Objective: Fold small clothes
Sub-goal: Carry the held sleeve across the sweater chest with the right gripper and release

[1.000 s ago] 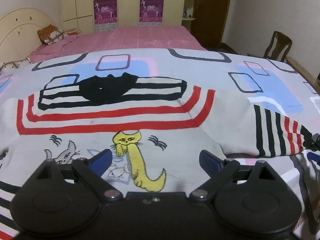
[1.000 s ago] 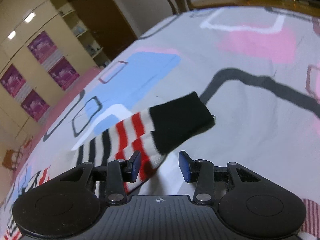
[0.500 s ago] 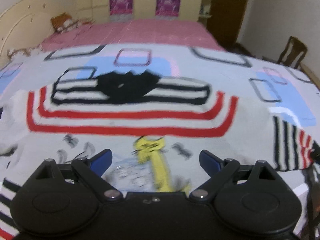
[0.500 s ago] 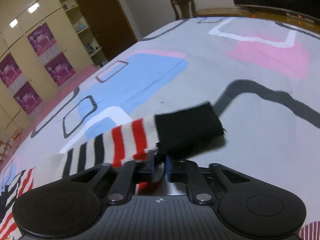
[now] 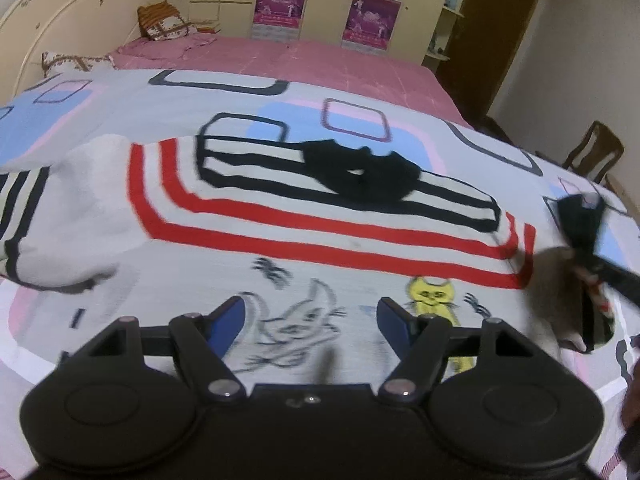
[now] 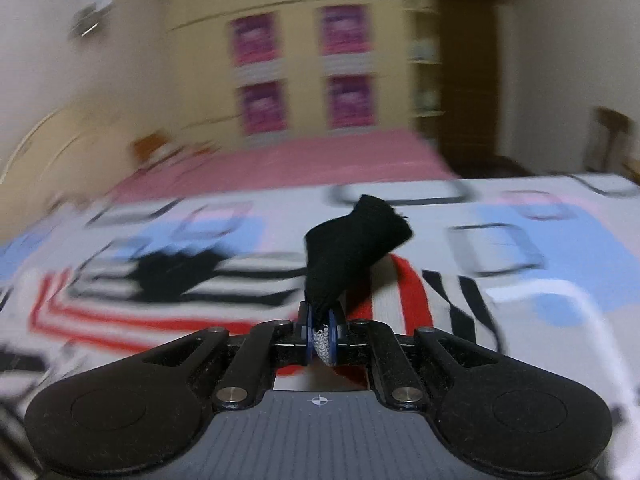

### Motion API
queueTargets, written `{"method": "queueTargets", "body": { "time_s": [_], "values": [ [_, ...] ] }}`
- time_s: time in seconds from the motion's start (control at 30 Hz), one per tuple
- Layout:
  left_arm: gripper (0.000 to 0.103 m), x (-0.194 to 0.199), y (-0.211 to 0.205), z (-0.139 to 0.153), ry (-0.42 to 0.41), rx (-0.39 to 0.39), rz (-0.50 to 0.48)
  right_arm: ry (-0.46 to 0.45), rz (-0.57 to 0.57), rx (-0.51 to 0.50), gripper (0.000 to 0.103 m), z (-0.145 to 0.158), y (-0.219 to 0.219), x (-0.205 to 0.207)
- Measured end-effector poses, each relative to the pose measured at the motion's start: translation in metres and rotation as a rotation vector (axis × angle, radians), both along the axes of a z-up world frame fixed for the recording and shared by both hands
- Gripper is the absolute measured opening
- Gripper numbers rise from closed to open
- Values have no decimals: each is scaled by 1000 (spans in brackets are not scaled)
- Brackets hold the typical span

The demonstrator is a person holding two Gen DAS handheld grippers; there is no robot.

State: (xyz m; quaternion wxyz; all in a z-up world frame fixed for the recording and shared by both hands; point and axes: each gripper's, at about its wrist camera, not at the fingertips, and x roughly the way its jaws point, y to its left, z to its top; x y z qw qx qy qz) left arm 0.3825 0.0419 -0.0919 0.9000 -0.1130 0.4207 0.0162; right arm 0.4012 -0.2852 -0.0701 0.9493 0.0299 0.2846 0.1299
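Right tongs (image 6: 321, 330) clamped on the sleeve cuff (image 6: 356, 248) — sweater (image 5: 320, 240) body lies leftward across the bed (image 5: 340, 68) — left tongs (image 5: 308, 316) closing, nothing between them.

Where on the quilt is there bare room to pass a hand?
Bare quilt lies beyond the sweater's collar, up to the pink sheet. Crowded at the near right, where the right tool lifts the cuff.

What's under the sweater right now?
The sweater lies spread on a patterned bedspread, which shows all round its edges. Whatever lies beneath its body is covered. The right hand-held gripper holds the black cuff lifted above the sweater.
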Motion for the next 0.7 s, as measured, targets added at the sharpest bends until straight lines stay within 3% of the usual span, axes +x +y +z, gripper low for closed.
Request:
{"method": "queueTargets", "body": {
  "time_s": [0.2,0.27,0.3,0.37,0.47,0.53,0.7],
  "values": [
    [74,-12,46,-6,23,-33,23,90,232,-113,7,-35,117,-3],
    [80,-12,54,-9,31,-41,15,151,252,-162,8,-52,141,-3],
    [83,-12,57,-9,30,-43,11,141,240,-172,13,-56,144,-3],
    [85,-8,57,-10,24,-62,-13,141,239,-159,65,-53,146,-8],
    [84,2,45,-13,15,-95,-73,104,225,-119,64,-40,133,-17],
    [80,13,27,-17,15,-121,-133,130,190,-89,49,-35,118,-20],
    [75,40,-9,-43,70,-208,-199,165,66,-46,48,-24,63,-41]
  ]
}}
